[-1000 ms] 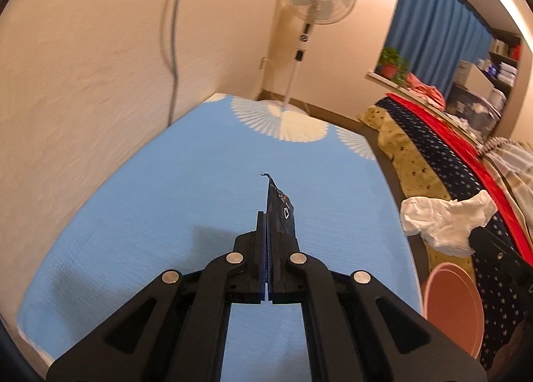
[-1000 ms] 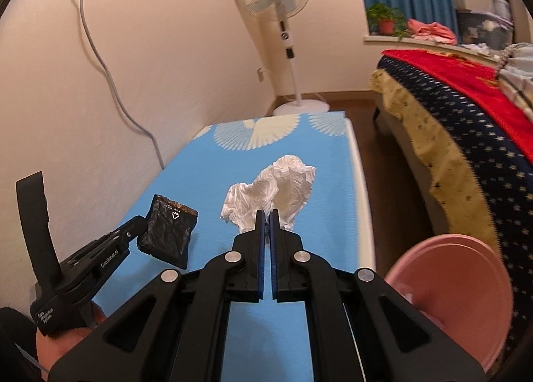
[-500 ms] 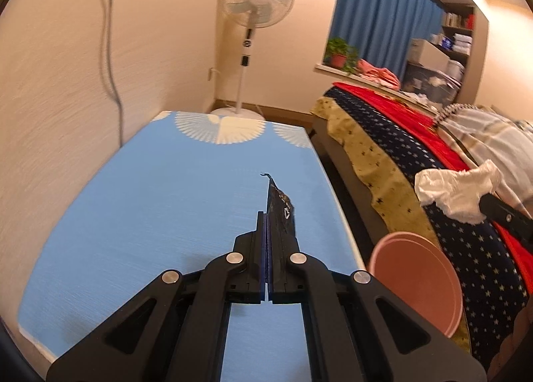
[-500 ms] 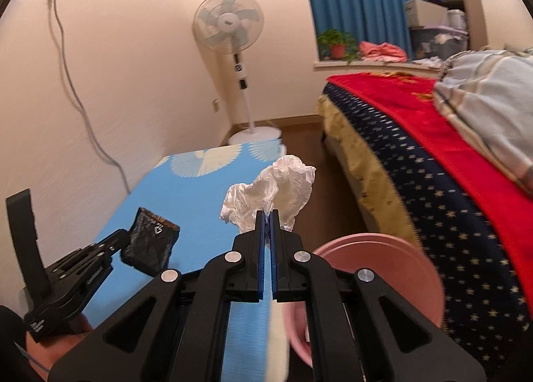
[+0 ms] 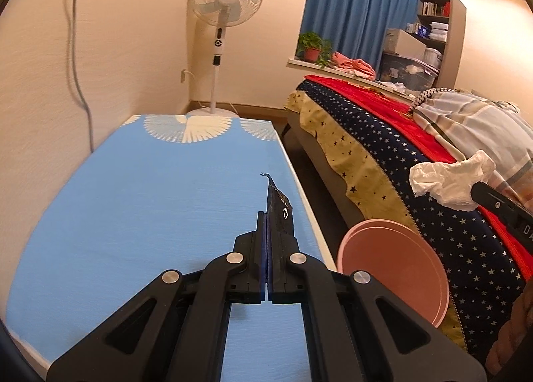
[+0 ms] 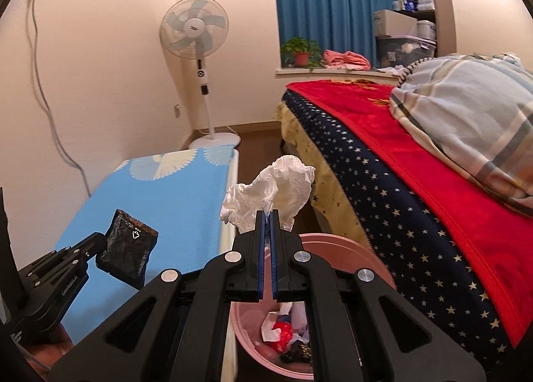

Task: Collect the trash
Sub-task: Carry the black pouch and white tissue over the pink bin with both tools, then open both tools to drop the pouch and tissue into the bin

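- The left gripper (image 5: 267, 215) is clamped tight on a black wrapper (image 5: 279, 215), holding it edge-on above the blue mat (image 5: 150, 202).
- The right gripper (image 6: 266, 215) pinches a crumpled white tissue (image 6: 273, 192), jaws nearly together, over the pink bin (image 6: 376, 268).
- Other trash (image 6: 283, 335) lies inside the bin.

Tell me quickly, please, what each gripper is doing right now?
Left gripper: shut on the black wrapper.
Right gripper: shut on the white tissue.
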